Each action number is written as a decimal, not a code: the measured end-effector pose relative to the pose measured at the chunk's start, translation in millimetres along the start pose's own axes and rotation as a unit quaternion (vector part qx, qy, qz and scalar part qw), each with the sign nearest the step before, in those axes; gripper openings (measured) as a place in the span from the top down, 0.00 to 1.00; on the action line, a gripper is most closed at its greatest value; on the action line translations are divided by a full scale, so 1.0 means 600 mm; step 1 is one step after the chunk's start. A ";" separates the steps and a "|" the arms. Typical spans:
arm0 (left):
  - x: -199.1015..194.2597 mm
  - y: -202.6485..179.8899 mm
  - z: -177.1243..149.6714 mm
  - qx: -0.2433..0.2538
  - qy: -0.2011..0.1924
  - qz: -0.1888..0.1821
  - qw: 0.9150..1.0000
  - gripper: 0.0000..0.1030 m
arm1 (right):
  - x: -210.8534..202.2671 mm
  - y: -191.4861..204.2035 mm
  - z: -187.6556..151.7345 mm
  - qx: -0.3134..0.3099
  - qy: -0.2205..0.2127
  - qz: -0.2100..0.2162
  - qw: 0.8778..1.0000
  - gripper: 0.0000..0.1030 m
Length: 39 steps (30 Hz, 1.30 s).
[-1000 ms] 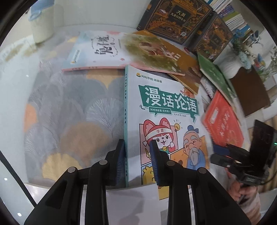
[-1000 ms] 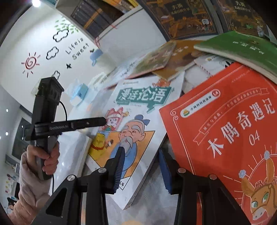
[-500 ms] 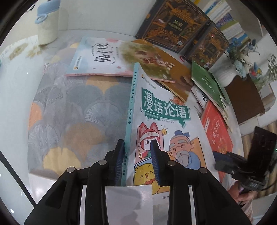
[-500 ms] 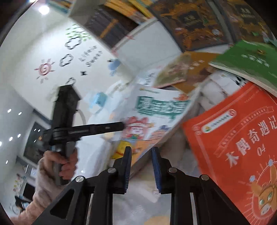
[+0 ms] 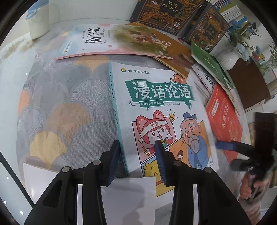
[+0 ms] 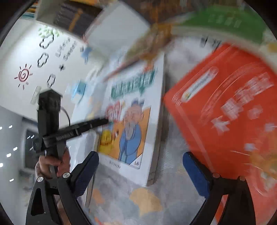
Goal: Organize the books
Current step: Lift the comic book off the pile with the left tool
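A pale blue cartoon book (image 5: 161,107) lies flat on the patterned mat (image 5: 69,103). My left gripper (image 5: 137,150) straddles its near spine corner. Its jaws are opening and the pads stand off the book. In the right wrist view the same book (image 6: 135,107) sits ahead, blurred. My right gripper (image 6: 140,154) is spreading wide, with only the book's near corner and the mat in its gap. An orange-red book (image 6: 233,112) lies by its right finger. From the left wrist view the right gripper (image 5: 228,152) hovers beside the red book (image 5: 225,124).
A white, pink-edged book (image 5: 90,39), a brown book (image 5: 155,41) and a green book (image 5: 209,62) overlap behind. Dark ornate volumes (image 5: 169,13) lean at the back. A white cup (image 5: 38,24) stands far left, a vase (image 5: 228,57) right. White paper (image 5: 128,199) lies under my left fingers.
The left jaws have widened around the book's spine, and the book has settled flat. The right jaws went from nearly shut to wide open, and that view swung and blurred.
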<state>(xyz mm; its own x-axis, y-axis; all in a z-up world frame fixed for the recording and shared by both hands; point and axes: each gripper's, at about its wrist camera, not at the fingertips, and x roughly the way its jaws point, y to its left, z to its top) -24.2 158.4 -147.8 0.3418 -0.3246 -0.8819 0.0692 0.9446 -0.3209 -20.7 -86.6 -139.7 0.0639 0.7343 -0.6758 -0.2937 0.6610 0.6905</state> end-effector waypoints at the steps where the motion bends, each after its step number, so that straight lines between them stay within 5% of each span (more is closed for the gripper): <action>1: 0.001 0.002 0.001 -0.001 0.000 -0.003 1.000 0.65 | 0.002 0.005 0.008 -0.011 -0.001 0.005 1.000 0.04; 7: 0.000 0.009 -0.003 0.012 -0.005 -0.024 1.000 0.65 | 0.047 0.039 0.070 -0.079 -0.038 -0.035 0.996 0.13; 13: 0.000 0.046 0.000 -0.035 -0.009 -0.091 0.995 0.65 | 0.053 0.030 0.093 -0.071 -0.058 -0.016 0.996 0.22; 17: 0.001 0.048 -0.001 -0.035 -0.009 -0.103 0.994 0.65 | 0.022 -0.006 0.080 -0.003 -0.030 0.123 0.992 0.38; 21: 0.001 0.036 -0.004 -0.023 -0.011 -0.089 0.996 0.65 | 0.038 -0.005 0.070 -0.024 -0.033 0.075 0.996 0.50; 23: 0.002 0.038 -0.003 -0.027 -0.012 -0.092 0.995 0.65 | 0.042 -0.005 0.077 -0.018 -0.042 0.090 0.995 0.53; 26: 0.002 0.039 0.003 -0.031 -0.009 -0.087 0.996 0.65 | 0.060 -0.009 0.084 -0.016 -0.052 0.067 0.996 0.73; 30: 0.003 0.018 0.012 -0.016 -0.006 -0.054 0.998 0.65 | 0.042 -0.009 0.079 -0.003 -0.069 0.100 0.993 0.77; 39: 0.017 -0.027 0.019 -0.002 0.010 -0.075 0.997 0.65 | -0.040 0.022 0.022 -0.039 -0.088 0.096 0.991 0.77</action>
<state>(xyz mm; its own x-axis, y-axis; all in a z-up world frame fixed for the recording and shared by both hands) -11.4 140.4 -147.5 0.3098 -0.4628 -0.8305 0.1148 0.8853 -0.4506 -13.8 -93.2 -111.1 0.1628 0.8649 -0.4748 -0.3889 0.4985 0.7748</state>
